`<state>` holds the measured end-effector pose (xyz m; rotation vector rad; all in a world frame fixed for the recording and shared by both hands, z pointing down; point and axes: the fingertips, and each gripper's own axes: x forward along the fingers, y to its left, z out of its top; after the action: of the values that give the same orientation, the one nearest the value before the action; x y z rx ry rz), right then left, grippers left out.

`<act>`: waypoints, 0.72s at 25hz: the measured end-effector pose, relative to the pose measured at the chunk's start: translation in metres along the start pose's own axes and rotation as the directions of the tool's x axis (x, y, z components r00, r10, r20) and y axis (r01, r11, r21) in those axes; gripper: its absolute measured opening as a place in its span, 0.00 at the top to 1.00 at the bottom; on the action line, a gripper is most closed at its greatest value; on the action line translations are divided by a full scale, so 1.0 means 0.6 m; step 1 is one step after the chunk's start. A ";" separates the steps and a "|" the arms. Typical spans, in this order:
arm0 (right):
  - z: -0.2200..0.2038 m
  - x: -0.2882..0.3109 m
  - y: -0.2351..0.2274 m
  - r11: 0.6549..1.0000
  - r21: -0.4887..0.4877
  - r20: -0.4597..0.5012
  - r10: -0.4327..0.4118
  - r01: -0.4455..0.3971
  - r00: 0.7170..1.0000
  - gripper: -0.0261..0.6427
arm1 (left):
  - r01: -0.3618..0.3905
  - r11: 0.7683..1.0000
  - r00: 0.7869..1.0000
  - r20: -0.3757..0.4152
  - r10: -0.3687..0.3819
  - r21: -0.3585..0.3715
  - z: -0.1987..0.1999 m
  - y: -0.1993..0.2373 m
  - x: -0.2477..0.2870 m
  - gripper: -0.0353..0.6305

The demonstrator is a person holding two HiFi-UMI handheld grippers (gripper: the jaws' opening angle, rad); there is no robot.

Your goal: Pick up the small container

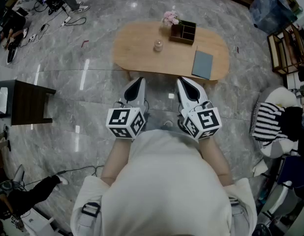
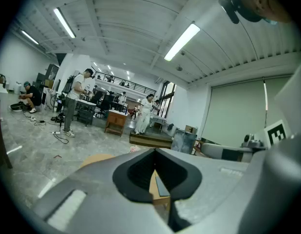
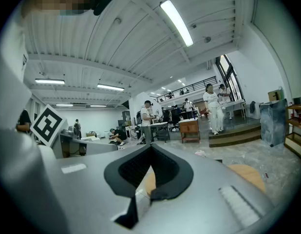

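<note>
A big open lab or office hall. Grey marble floor strewn with cables, strip lights on a ribbed ceiling, people working at desks.

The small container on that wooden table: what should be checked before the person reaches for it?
1. View of the small container on the table: ok.
2. Room around it, with the wooden box and notebook standing apart: ok.
3. Nothing held in the left gripper or right gripper: ok.
4. Jaws open for a grasp: not ok, both shut.
5. Grippers near the container: not ok, both held short of the table.
6. Lid on it: cannot tell.
</note>
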<state>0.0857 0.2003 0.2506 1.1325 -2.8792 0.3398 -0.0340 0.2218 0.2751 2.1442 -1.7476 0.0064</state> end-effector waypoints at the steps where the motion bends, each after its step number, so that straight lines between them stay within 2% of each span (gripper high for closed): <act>1: -0.001 0.001 0.001 1.000 0.001 0.000 0.001 -0.001 1.000 0.96 | 0.001 1.000 1.000 0.000 -0.001 0.001 0.000 0.000 0.000 0.95; 18: -0.007 -0.002 0.000 0.999 0.034 0.006 0.018 -0.018 1.000 0.96 | -0.014 1.000 1.000 -0.015 0.014 -0.002 -0.013 -0.005 -0.006 0.95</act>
<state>0.0863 0.2021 0.2545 1.1154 -2.9007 0.3879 -0.0301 0.2279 0.2807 2.1256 -1.7533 0.0246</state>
